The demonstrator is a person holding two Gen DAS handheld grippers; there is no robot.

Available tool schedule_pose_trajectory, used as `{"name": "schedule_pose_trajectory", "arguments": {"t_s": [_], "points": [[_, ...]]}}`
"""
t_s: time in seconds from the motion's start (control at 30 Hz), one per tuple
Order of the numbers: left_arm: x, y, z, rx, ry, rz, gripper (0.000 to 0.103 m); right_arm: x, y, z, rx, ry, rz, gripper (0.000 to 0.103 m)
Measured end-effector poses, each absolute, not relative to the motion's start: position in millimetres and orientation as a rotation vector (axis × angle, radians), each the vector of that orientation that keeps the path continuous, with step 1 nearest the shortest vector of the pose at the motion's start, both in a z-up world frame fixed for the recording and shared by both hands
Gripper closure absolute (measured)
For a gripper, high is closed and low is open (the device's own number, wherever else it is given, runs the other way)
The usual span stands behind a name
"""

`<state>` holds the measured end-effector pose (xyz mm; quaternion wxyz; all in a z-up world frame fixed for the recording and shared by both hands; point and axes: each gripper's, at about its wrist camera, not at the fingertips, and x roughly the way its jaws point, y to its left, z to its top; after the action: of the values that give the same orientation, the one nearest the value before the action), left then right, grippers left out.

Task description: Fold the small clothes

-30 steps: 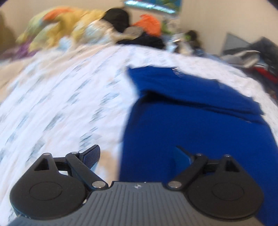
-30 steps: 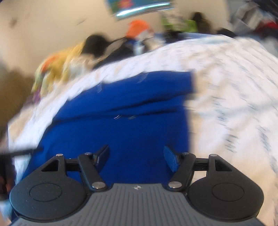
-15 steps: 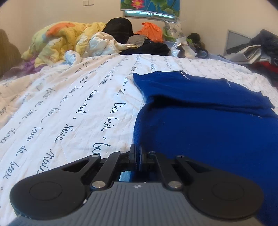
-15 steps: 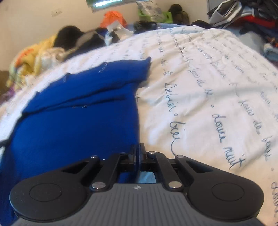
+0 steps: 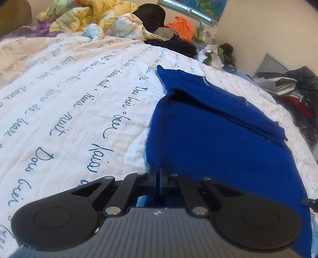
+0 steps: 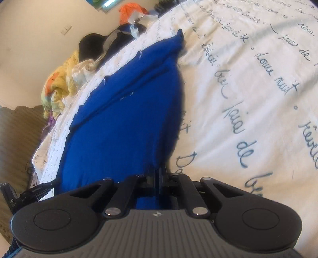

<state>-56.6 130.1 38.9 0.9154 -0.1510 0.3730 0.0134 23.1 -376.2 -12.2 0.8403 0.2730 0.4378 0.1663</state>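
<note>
While 2 grippers pinch it, soft blue garment (folded) drapes.

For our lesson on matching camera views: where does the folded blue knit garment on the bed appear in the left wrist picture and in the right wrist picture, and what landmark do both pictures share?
Left wrist: the folded blue knit garment fills the centre-right, running up from the gripper.
Right wrist: the garment fills the centre-left, tapering toward the top.
Shared landmark: the crumpled orange plastic bag beyond the bed.
</note>
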Motion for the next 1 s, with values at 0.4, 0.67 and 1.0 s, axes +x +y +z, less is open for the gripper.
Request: {"name": "schedule_pose_trajectory", "arguments": {"t_s": [0.4,0.67,1.0], "points": [[-117,138,38,-0.485,0.816,-0.132,0.055,-32,-385,-24,0.768,0.977,0.408,0.087],[-122,132,37,-0.334,0.787,-0.039,0.095,-51,-395,-29,0.793,0.959,0.39,0.098],[-164,150,36,-0.621,0.854,-0.202,0.039,-84,-386,-14,0.799,0.969,0.423,0.048]]}}
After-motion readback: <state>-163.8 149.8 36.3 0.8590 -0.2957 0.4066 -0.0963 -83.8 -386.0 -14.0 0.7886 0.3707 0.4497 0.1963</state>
